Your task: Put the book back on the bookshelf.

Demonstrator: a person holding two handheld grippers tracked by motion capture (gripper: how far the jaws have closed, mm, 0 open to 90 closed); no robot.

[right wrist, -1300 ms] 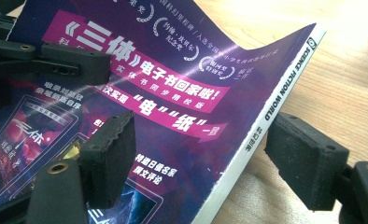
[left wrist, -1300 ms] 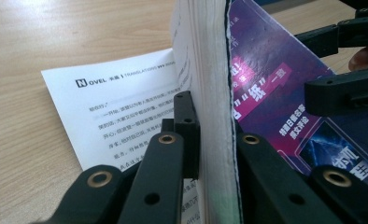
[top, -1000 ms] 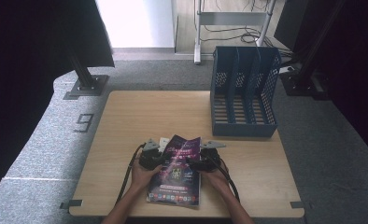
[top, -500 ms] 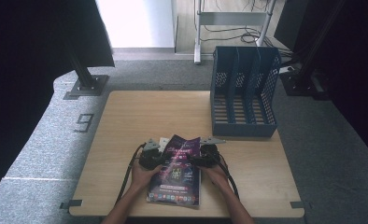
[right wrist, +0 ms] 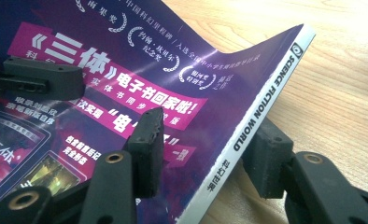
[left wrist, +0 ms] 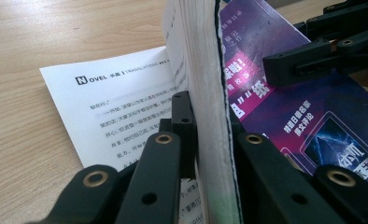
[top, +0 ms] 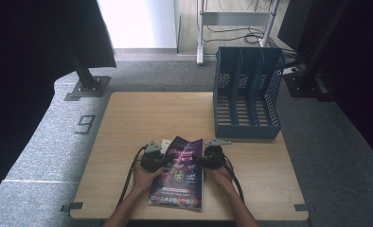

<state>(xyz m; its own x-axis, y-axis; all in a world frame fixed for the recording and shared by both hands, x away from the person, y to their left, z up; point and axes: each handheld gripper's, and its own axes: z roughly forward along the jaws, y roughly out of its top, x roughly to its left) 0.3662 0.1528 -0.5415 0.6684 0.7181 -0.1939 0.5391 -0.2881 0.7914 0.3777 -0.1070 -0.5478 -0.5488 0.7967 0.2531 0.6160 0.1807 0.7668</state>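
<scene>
A purple-covered magazine [top: 177,182] lies near the table's front edge. My left gripper [top: 164,161] is shut on its left side. In the left gripper view a thick block of pages [left wrist: 205,84] stands upright between the jaws of that gripper [left wrist: 208,119], above an open white text page [left wrist: 116,107]. My right gripper [top: 197,161] is at the spine side. Its jaws have just been closing, and the magazine's spine [right wrist: 257,98] lies between them: one finger [right wrist: 147,140] over the cover, the other under the spine. I see no firm press from the right gripper [right wrist: 205,140].
A blue slotted file holder [top: 246,94] stands at the table's back right. The wooden table [top: 142,118] stretches bare behind and left of the magazine. Cables trail from both grippers toward the front edge. Grey carpet with stand bases surrounds the table.
The right gripper's jaws have drawn closer around the magazine's spine edge. Both hands and the magazine keep their places.
</scene>
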